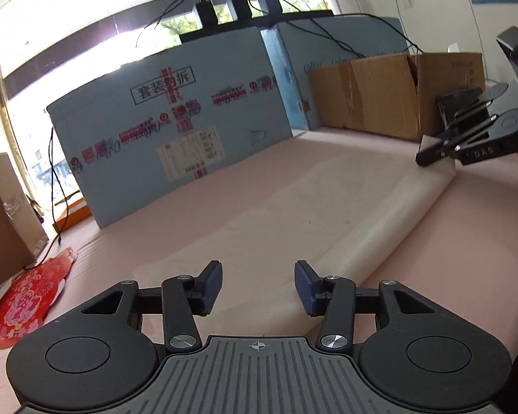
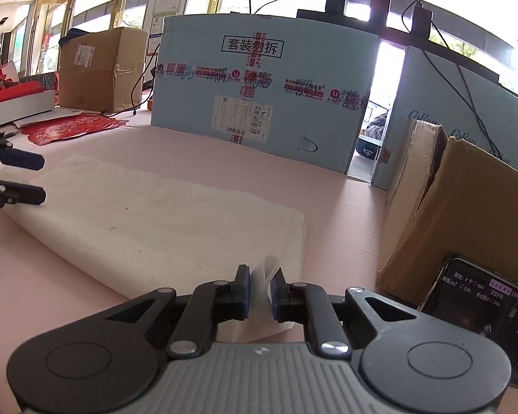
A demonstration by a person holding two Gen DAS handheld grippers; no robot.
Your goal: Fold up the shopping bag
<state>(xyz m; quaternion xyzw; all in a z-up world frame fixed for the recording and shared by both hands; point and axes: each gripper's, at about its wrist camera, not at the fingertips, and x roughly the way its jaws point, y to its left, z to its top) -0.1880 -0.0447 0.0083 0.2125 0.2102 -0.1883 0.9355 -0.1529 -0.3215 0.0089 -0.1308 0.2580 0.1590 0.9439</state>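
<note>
Your left gripper [image 1: 258, 288] has its jaws spread wide with nothing between them; it hovers low over the near end of the white shopping bag [image 1: 328, 214], and its blue-padded fingertips [image 1: 212, 284] show pink surface in the gap. The bag lies flat on the pink table covering [image 1: 483, 241] as a long folded strip, with a rounded fold running along its near edge toward your right gripper [image 1: 431, 153] at the far end. In the right wrist view, your right gripper [image 2: 259, 291] is closed on a white strip of the bag [image 2: 155, 207], most likely a handle loop, which stands up between the pads [image 2: 245, 289] and curls over just above them. The bag's main panel spreads ahead and to the left of that grip, lightly soiled with a few dark specks. Your left gripper [image 2: 34, 177] appears at the left edge of that view, jaws apart, at the bag's opposite end. A large blue printed carton [image 2: 259, 86] stands upright behind the bag. An open brown cardboard box [image 2: 459, 214] sits to the right, near the bag's corner, and a phone [image 2: 483, 314] with a lit screen leans beside it. Red paper cuttings [image 1: 24, 307] lie on the table to the left.
</note>
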